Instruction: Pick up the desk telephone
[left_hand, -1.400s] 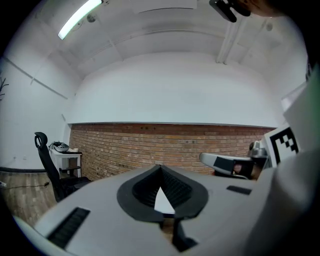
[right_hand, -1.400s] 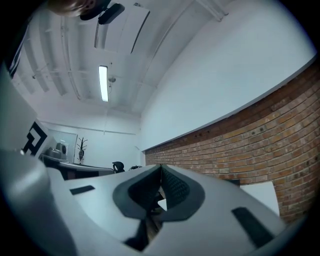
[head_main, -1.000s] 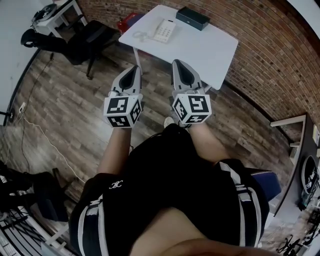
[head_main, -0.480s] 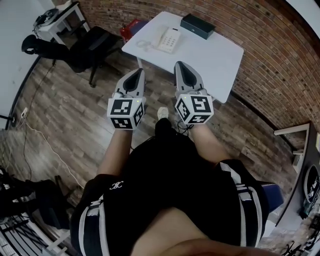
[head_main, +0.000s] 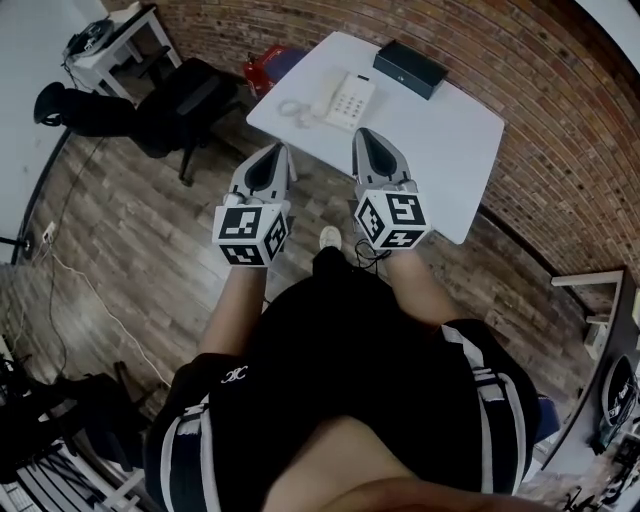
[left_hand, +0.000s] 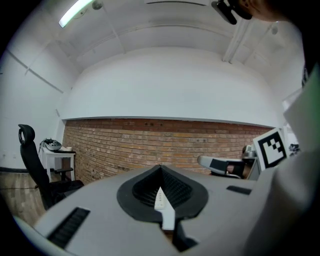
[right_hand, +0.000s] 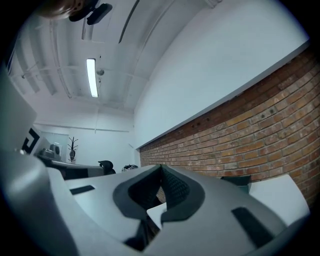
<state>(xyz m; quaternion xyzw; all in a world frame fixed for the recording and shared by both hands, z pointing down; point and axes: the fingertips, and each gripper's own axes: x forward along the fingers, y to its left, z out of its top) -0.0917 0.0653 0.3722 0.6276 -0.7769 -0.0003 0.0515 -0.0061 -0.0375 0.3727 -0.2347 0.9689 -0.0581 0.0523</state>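
The white desk telephone lies on the white table with its coiled cord to its left. In the head view my left gripper is shut and empty, its tip short of the table's near edge. My right gripper is also shut and empty, its tip over the near edge just below the telephone. Both point level toward the brick wall. In the left gripper view and the right gripper view the jaws meet with nothing held, and the telephone is hidden behind them.
A black box sits at the table's far edge by the brick wall. A black office chair and a small white side table stand to the left. A red object lies beside the table.
Both grippers have moved forward toward the table, still shut. The table and telephone sit nearer and lower in the head view.
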